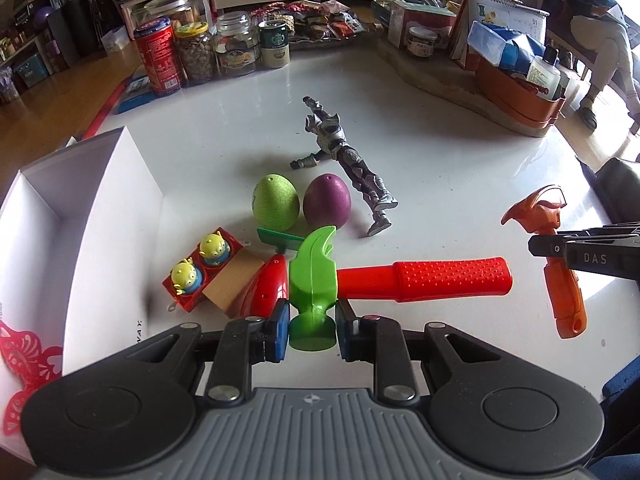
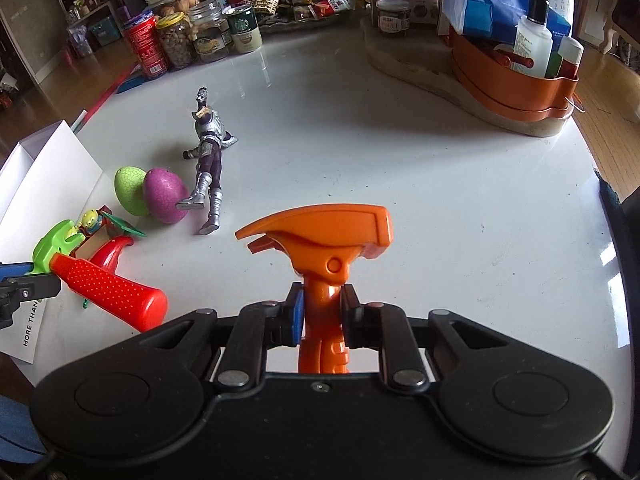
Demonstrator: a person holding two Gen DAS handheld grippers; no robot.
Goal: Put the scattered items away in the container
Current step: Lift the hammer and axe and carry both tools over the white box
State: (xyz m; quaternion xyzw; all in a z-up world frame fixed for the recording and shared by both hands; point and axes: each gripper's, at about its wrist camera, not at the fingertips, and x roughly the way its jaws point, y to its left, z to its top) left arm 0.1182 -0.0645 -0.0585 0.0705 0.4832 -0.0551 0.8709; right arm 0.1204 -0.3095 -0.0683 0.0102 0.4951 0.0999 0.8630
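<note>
- Tabletop (image 2: 400, 168): white, glossy; the toys to be tidied lie toward its left side, and household clutter lines the far edge.
- Container: an open white box (image 1: 60, 208) at the left edge of the tabletop. What shows of its interior holds no toys; the rest is out of view. Judgement: the task is at an early stage, with nothing seen stowed.
- Toy hammer (image 1: 360, 276), green head and red handle: clamped at the head by the left hand-held gripper (image 1: 312, 324), whose jaws are closed against both sides. It is to the right of the box, not yet over it.
- Orange toy tool (image 2: 324, 256): gripped at its shaft by the right hand-held gripper (image 2: 322, 316), jaws closed on it, well apart from the box on the right side.
- Action figure (image 1: 348, 160): lies flat on the tabletop, not yet collected.
- Green egg (image 1: 275, 202) and purple egg (image 1: 327, 201): side by side, just beside the figure's legs, still to be stowed.
- Red tray with two alien figures (image 1: 202, 268): near the box, beside a red toy piece (image 1: 268, 288); both remain outside.
- Judgement: two items are in hand, at least five are left.
</note>
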